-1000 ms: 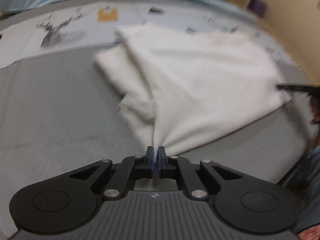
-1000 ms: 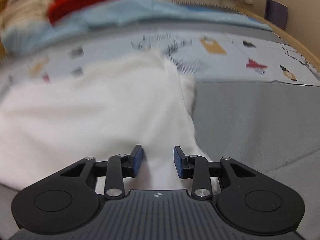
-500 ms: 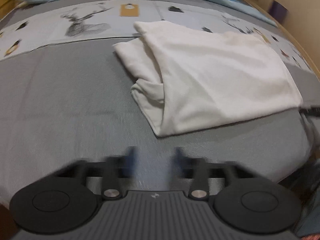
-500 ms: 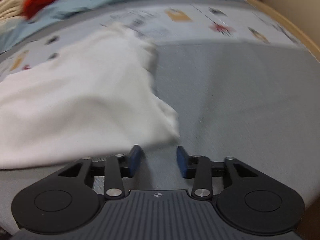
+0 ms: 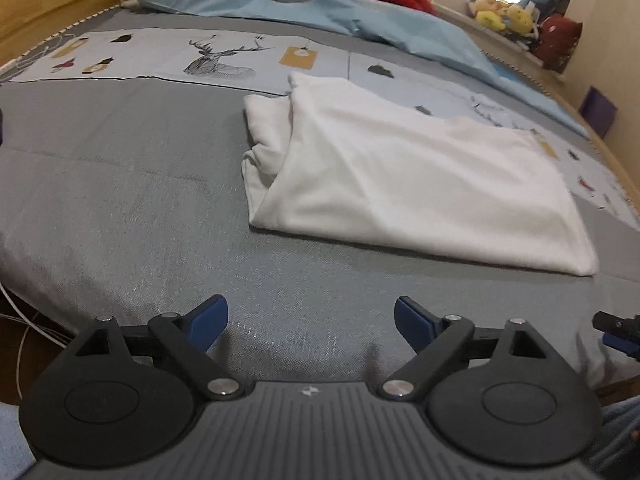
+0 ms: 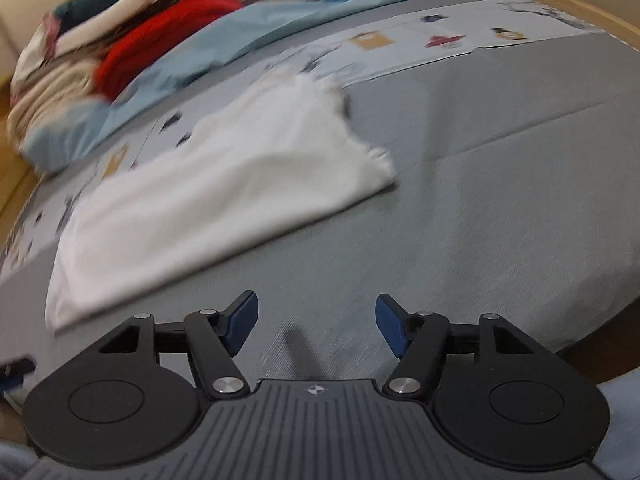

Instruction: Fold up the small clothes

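Both the left claw and right claw are seen opening with nothing between the blue pads, held over the grey bed cover, while the folded white cotton garment is laid flat on the bed just beyond them.

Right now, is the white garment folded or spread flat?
Folded: the white garment lies doubled on the grey bedcover, top layer over a bunched sleeve at its left end.
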Action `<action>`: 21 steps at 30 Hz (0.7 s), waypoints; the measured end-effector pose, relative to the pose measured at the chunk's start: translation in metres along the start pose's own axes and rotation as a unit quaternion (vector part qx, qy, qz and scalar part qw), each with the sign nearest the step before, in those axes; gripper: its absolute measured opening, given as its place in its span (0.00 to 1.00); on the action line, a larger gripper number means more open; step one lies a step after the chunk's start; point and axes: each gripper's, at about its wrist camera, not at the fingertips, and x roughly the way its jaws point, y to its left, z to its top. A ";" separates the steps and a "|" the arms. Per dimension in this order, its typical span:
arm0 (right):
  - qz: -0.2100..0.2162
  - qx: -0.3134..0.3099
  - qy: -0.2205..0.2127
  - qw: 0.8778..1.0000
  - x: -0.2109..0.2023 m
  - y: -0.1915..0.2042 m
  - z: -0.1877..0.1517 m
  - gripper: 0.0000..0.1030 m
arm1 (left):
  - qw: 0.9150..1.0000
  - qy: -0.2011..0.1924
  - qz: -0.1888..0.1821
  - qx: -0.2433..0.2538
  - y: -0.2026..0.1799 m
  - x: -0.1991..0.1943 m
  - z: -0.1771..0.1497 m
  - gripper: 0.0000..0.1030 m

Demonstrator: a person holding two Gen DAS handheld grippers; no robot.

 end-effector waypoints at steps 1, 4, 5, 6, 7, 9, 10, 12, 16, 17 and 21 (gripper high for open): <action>0.004 -0.010 -0.001 1.000 0.001 0.002 -0.002 0.65 | 1.000 -0.001 0.004 0.002 -0.002 0.002 0.001 0.90; 0.005 -0.035 -0.020 0.999 0.001 0.007 -0.002 0.65 | 1.000 -0.011 0.025 0.011 -0.003 0.007 -0.001 0.90; 0.003 -0.036 -0.024 0.999 0.001 0.007 -0.001 0.65 | 0.999 -0.010 0.030 0.012 -0.002 0.009 -0.001 0.90; 0.000 -0.032 -0.023 0.999 0.002 0.006 -0.001 0.65 | 0.999 -0.006 0.031 0.011 -0.001 0.011 -0.001 0.90; -0.003 -0.028 -0.020 0.999 0.004 0.004 0.000 0.65 | 0.999 -0.004 0.030 0.009 0.001 0.013 -0.001 0.90; -0.006 -0.013 -0.014 1.000 0.008 0.001 0.001 0.65 | 0.999 -0.004 0.033 0.007 0.003 0.015 0.000 0.90; -0.006 -0.009 -0.012 1.000 0.009 0.000 0.001 0.65 | 0.999 -0.004 0.035 0.008 0.003 0.017 0.000 0.90; -0.006 -0.008 -0.009 1.000 0.013 0.000 0.001 0.65 | 0.999 -0.004 0.039 0.009 0.002 0.019 0.001 0.90; -0.011 -0.021 -0.013 1.000 0.017 0.004 0.001 0.65 | 0.999 -0.002 0.038 0.007 0.002 0.023 0.005 0.90; -0.013 -0.024 -0.013 1.000 0.018 0.005 0.001 0.65 | 0.999 -0.002 0.038 0.007 0.002 0.024 0.005 0.90; -0.016 -0.031 -0.016 0.999 0.022 0.009 0.001 0.65 | 0.999 -0.002 0.037 0.011 0.000 0.026 0.007 0.90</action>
